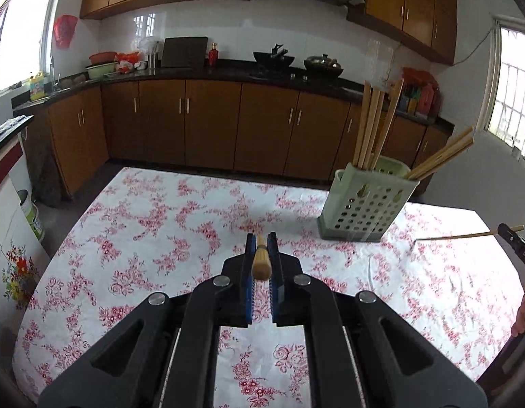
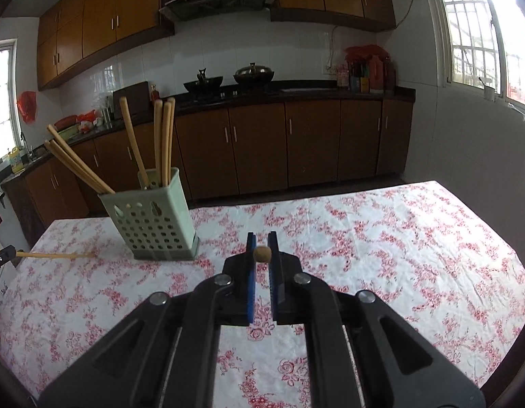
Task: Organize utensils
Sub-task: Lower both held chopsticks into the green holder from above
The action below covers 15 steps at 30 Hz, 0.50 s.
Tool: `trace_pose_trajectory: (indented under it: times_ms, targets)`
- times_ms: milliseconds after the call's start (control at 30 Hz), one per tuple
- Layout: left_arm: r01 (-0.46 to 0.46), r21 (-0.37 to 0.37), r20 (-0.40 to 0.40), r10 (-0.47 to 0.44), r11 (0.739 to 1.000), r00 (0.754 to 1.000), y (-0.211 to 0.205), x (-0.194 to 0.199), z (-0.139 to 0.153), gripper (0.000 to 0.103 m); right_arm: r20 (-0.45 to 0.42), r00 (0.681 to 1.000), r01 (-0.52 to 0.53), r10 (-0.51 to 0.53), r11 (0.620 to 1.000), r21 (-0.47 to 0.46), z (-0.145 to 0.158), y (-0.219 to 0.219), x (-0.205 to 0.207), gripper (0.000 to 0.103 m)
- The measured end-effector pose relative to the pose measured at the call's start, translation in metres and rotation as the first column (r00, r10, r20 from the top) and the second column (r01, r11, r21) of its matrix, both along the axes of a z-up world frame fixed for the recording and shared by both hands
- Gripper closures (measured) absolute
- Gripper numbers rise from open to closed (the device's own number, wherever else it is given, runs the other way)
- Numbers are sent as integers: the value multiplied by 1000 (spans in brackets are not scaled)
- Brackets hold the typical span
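Observation:
A pale green perforated utensil holder (image 1: pixel 366 200) stands on the floral tablecloth (image 1: pixel 160 221) with several wooden chopsticks (image 1: pixel 374 122) in it; it also shows in the right wrist view (image 2: pixel 152 217). My left gripper (image 1: pixel 261 239) is shut on a wooden chopstick (image 1: pixel 260 261), seen end-on between the blue pads. My right gripper (image 2: pixel 261 239) is shut on another chopstick (image 2: pixel 262 254), seen end-on. In the left wrist view the right gripper's chopstick (image 1: pixel 459 236) points at the table right of the holder. In the right wrist view the left gripper's chopstick (image 2: pixel 55 255) lies left of the holder.
Brown kitchen cabinets and a dark counter (image 1: pixel 228 71) with woks (image 1: pixel 274 57) run behind the table. A window (image 2: pixel 483 27) is at the right. A paint bucket (image 1: pixel 33 216) stands on the floor at the left.

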<state>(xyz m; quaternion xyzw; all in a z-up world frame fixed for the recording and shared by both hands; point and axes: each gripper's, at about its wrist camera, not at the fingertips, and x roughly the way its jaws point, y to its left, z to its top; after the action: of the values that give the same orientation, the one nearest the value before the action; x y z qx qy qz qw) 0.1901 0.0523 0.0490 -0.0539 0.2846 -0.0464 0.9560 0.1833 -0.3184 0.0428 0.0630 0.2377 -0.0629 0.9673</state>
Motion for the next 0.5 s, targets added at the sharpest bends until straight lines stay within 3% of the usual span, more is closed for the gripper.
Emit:
trace_pose_trajectory:
  times_ms: [267,500]
  targets:
    - [-16,-7,66,17,1000,998,2,3,26,96,60,998,-5,5,1000,-14,23,4,0,95]
    - [55,-19,123,-52,998,991,-14,-2,57,96,98,992,-83,80,996,28,56,15,0,96]
